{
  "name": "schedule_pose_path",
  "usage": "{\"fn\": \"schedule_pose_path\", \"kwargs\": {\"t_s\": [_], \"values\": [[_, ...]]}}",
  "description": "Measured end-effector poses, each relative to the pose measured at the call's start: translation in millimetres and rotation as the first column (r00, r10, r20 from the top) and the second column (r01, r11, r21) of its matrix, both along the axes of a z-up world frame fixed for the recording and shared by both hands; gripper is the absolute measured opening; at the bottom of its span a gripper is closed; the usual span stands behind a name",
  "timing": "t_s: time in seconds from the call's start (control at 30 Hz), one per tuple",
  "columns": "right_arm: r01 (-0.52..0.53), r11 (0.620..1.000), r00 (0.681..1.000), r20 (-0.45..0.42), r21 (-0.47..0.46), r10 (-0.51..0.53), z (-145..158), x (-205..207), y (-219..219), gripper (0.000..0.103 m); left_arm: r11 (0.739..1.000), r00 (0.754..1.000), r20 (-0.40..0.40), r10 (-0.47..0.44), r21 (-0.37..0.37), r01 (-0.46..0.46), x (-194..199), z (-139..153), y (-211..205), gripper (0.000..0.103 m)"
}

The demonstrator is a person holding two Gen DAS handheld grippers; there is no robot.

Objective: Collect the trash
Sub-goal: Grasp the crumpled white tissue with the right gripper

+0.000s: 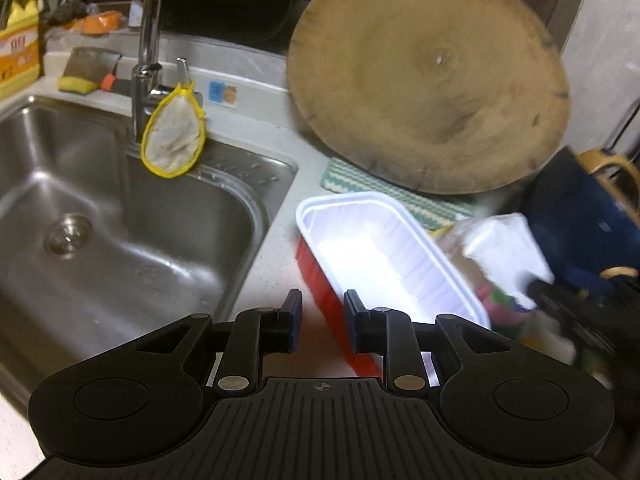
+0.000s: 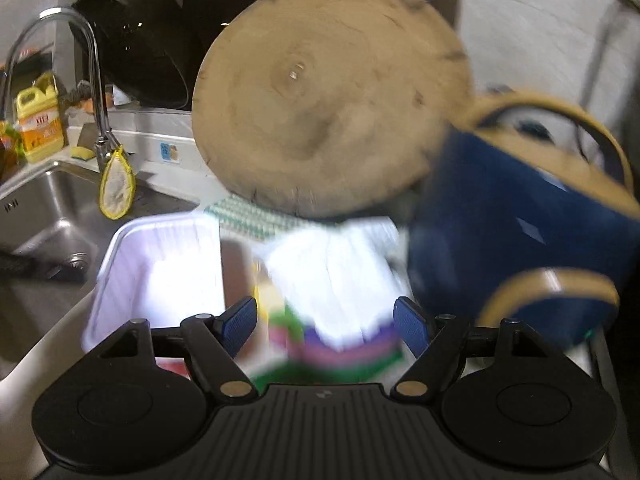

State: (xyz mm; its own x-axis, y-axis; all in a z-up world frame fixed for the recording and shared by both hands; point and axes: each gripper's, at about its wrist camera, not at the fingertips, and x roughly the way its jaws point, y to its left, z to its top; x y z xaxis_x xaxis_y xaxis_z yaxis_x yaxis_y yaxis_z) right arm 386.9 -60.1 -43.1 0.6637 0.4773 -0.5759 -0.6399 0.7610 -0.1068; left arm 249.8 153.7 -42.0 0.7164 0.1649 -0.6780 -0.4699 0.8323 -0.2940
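An empty plastic tray (image 1: 360, 248), white inside and red outside, lies on the pale counter beside the sink. My left gripper (image 1: 323, 320) hovers at its near-left wall, jaws narrowly apart. The right finger sits over the rim and the left pad stands off the red wall. Right of the tray (image 2: 160, 264) lies a crumpled white wrapper (image 2: 340, 272) with pink, green and purple print, blurred. My right gripper (image 2: 326, 320) is open wide around it, pads not touching. In the left wrist view the wrapper (image 1: 500, 248) shows at the tray's right end.
A dark blue bag (image 2: 500, 220) with tan handles stands at the right. A round wooden chopping board (image 1: 428, 80) leans behind the tray on a green-white mat (image 1: 360, 180). The steel sink (image 1: 120, 220), tap (image 1: 148, 40) and hanging yellow-edged cloth (image 1: 172, 140) are left.
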Motion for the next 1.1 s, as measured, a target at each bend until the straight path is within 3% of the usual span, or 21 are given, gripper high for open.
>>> {"fn": "schedule_pose_path", "kwargs": {"t_s": [0.17, 0.23, 0.27, 0.3, 0.37, 0.47, 0.7, 0.83, 1.1], "values": [[0.042, 0.992, 0.998, 0.051, -0.116, -0.036, -16, 39, 58, 0.076, 0.998, 0.995, 0.094, -0.022, -0.052, 0.027, -31, 11, -7, 0.026], [0.054, 0.988, 0.998, 0.024, -0.144, -0.051, -23, 50, 66, 0.068, 0.996, 0.992, 0.120, -0.051, -0.070, 0.060, -40, 13, -11, 0.026], [0.055, 0.987, 0.998, 0.004, -0.149, -0.055, -26, 54, 67, 0.054, 0.994, 0.990, 0.126, -0.069, -0.077, 0.079, -43, 13, -13, 0.026], [0.054, 0.987, 0.998, -0.021, -0.150, -0.057, -28, 56, 66, 0.031, 0.992, 0.988, 0.128, -0.082, -0.081, 0.093, -45, 14, -16, 0.026], [0.046, 0.992, 0.993, -0.103, -0.114, -0.058, -26, 57, 53, 0.008, 0.989, 0.986, 0.132, -0.104, -0.095, 0.117, -48, 12, -20, 0.026], [0.027, 1.000, 0.981, -0.192, 0.000, -0.026, -13, 44, 23, 0.005, 0.982, 0.981, 0.145, -0.128, -0.122, 0.146, -49, 8, -25, 0.026], [-0.047, 0.994, 0.976, -0.207, 0.098, 0.066, 16, -22, -47, 0.004, 0.969, 0.971, 0.152, -0.184, -0.138, 0.205, -42, 4, -44, 0.026], [-0.059, 0.997, 0.978, -0.195, 0.054, 0.068, 11, -58, -78, 0.004, 0.953, 0.956, 0.148, -0.255, -0.132, 0.274, -33, 2, -65, 0.026], [0.076, 0.989, 0.982, -0.163, -0.125, -0.096, -28, -87, -131, 0.004, 0.928, 0.929, 0.096, -0.357, -0.080, 0.365, -6, 0, -107, 0.026]]}}
